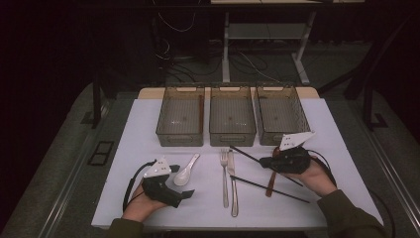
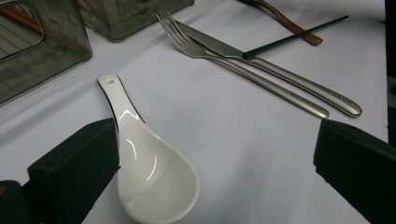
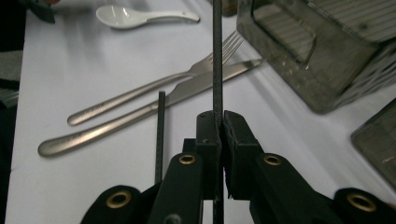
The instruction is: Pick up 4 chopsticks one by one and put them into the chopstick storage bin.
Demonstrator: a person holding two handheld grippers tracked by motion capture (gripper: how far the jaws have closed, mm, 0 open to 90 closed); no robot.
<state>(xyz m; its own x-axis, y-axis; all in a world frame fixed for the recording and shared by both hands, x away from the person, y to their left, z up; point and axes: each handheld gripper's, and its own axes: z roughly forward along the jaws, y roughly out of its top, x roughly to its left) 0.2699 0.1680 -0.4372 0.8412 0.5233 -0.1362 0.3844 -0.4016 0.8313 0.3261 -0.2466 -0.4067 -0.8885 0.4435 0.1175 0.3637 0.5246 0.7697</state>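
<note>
My right gripper point(image 3: 219, 122) is shut on a black chopstick point(image 3: 217, 56), which sticks out past the pads toward the bins. In the high view this gripper point(image 1: 265, 161) sits at the right of the table, the chopstick point(image 1: 243, 152) pointing up and left. A second black chopstick point(image 1: 270, 189) lies on the cloth below it, crossing a brown wooden spoon point(image 1: 270, 184). My left gripper point(image 1: 182, 181) rests open at the lower left. The bowl of a white ceramic spoon point(image 2: 149, 172) lies between its jaws, close to the left pad point(image 2: 79, 163).
Three clear plastic bins stand in a row at the back: left point(image 1: 180, 133), middle point(image 1: 232, 134), right point(image 1: 280, 101). A brown stick point(image 1: 200, 113) lies in the left bin. A steel fork point(image 1: 224, 173) and knife point(image 1: 233, 186) lie side by side mid-table.
</note>
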